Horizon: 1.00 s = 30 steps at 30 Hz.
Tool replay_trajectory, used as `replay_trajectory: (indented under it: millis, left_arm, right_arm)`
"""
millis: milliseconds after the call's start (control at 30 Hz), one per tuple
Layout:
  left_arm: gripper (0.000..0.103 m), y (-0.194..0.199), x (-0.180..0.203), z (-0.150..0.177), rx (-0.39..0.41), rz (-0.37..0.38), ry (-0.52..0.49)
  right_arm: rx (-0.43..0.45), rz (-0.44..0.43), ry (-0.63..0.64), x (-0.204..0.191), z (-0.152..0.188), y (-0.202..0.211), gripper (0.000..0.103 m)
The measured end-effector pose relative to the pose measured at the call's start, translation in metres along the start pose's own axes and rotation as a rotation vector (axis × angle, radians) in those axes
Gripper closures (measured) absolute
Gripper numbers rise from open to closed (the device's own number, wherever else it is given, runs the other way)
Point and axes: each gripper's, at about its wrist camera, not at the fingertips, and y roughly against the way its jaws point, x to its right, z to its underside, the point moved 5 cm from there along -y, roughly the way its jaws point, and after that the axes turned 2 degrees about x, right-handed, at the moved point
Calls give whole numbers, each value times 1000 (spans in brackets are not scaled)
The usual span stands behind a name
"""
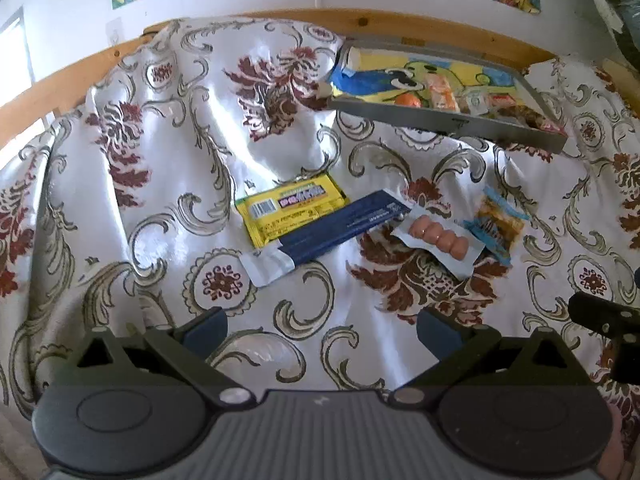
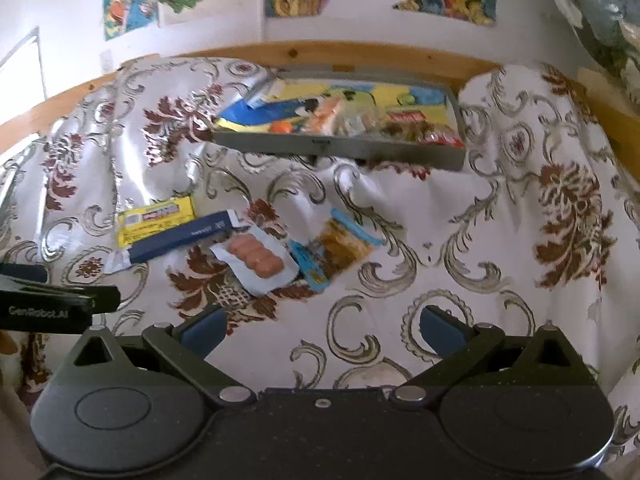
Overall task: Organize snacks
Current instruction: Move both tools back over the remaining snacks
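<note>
Left wrist view: the left gripper hangs above a floral cloth, jaws wide apart and empty. Ahead, in a row, lie a yellow packet, a dark blue bar overlapping its near edge, a clear pack of sausages and a blue-edged brown snack bag just beside it. Farther back sits a grey tray lined with a cartoon picture, holding several small wrapped snacks, too blurred to name. A black part of the other gripper shows at the right edge.

Right wrist view: the right gripper, jaws likewise apart and empty, sees the same row off to the left. Only here, white lettering shows on the other gripper's body.
</note>
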Motion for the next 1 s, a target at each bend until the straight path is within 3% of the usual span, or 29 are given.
replay_trajectory:
  millis: [400, 700, 1000]
  left_arm:
    - [0, -30, 3, 0, -92, 22, 25]
    - [0, -50, 18, -15, -78, 72, 11]
    - [0, -77, 32, -33, -42, 187, 96]
  right_arm:
    - [-105, 13, -91, 16, 2, -22, 1]
    - [-106, 40, -47, 23, -12, -40, 1]
    - [-104, 18, -76, 43, -30, -73, 1]
